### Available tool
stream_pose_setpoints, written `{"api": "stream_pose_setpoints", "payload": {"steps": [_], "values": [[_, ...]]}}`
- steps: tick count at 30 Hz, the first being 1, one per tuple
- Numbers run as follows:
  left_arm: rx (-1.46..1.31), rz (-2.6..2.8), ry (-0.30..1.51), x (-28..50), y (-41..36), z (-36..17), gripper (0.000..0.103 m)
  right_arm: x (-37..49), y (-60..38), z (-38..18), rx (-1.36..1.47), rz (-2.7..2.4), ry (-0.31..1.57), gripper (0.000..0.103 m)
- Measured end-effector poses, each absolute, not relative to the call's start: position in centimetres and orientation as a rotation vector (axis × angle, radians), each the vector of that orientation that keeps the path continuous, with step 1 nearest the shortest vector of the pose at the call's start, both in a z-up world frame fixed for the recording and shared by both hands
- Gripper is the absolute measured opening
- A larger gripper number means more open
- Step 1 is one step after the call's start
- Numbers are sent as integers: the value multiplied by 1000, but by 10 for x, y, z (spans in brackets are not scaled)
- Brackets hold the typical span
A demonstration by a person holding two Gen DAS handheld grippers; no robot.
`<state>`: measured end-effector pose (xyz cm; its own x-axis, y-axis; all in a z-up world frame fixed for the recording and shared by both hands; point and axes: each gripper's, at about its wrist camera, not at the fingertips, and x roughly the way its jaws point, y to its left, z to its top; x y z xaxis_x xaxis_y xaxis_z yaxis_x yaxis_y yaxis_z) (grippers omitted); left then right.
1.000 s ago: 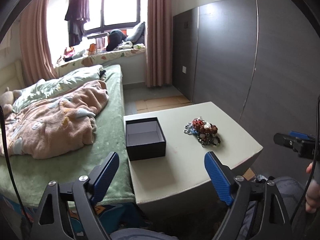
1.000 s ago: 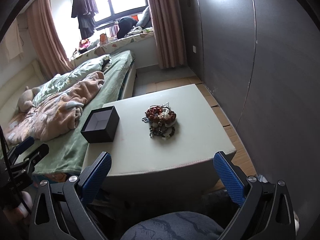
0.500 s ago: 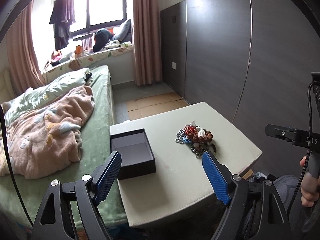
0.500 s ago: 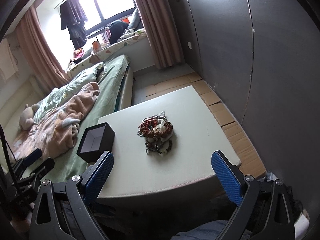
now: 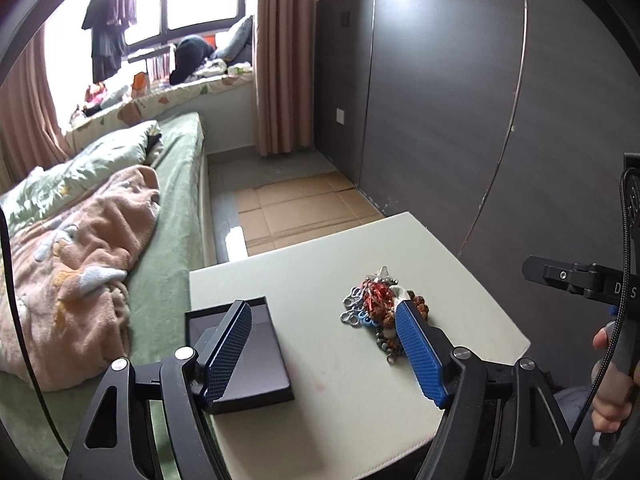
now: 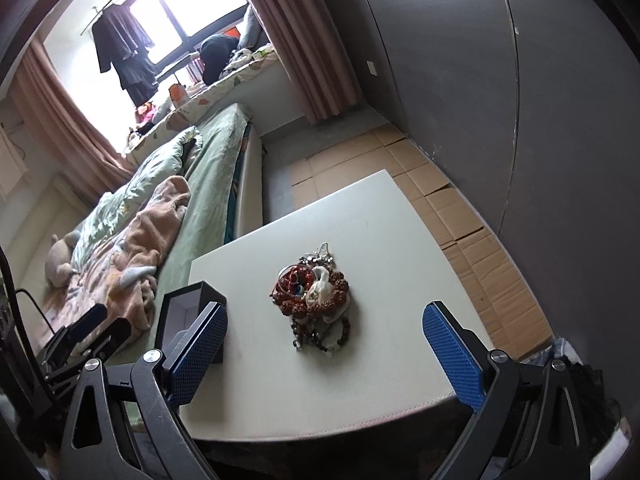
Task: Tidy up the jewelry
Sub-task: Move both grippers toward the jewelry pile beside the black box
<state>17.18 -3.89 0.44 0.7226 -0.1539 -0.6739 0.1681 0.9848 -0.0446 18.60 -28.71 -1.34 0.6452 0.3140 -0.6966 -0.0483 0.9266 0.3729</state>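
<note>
- Peach fleece is seen at the far left, where a rumpled blanket (image 5: 80, 264) lies on the green-sheeted bed (image 5: 176, 216) beside the counter.
- A black square cardboard box with no lid (image 6: 180, 312) is set at the left edge of the pale off-white counter (image 6: 380, 232), its grey interior showing and nothing visible inside.
- The left gripper (image 5: 326, 344) is held over the near part of the counter; its blue textured fingers (image 5: 230, 346) are spread but closing, with nothing between them, one seen in front of the box and the other in front of the jewelry.
- A tangled heap of jewelry, with red-brown beaded bracelets, silver chains and a white piece (image 6: 314, 292), lies near the middle of the counter, well apart from the box.
- The right gripper (image 6: 328, 354) is aimed at that heap, its fingers spread wide and empty, the heap seen between them but farther off.
- The step in hand is judged to be the approach for a first pick; none of the sorting looks done yet.
- A single strand at the heap's edge is best singled out, so that the whole tangle is not dragged along.
- The box should be steadied or left clear by the left gripper, since a light box at the counter's edge could be knocked onto the bed.
</note>
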Motion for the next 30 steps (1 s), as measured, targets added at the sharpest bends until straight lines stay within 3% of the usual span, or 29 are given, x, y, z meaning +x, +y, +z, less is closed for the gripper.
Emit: {"api": "stream_pose_setpoints", "payload": {"steps": [14, 19, 22, 24, 30], "values": [[-10, -254, 903, 263, -65, -13, 74, 252, -297, -24, 515, 207, 926, 99], [-19, -298, 1042, 302, -79, -42, 37, 263, -300, -56, 548, 206, 951, 99], [-52, -321, 1094, 313, -82, -58, 34, 271, -306, -87, 610, 170, 1015, 95], [-77, -334, 1118, 318, -83, -69, 30, 276, -307, -102, 680, 194, 1057, 85], [-158, -367, 1203, 332, -82, -99, 21, 284, -306, -119, 723, 184, 1080, 83]]}}
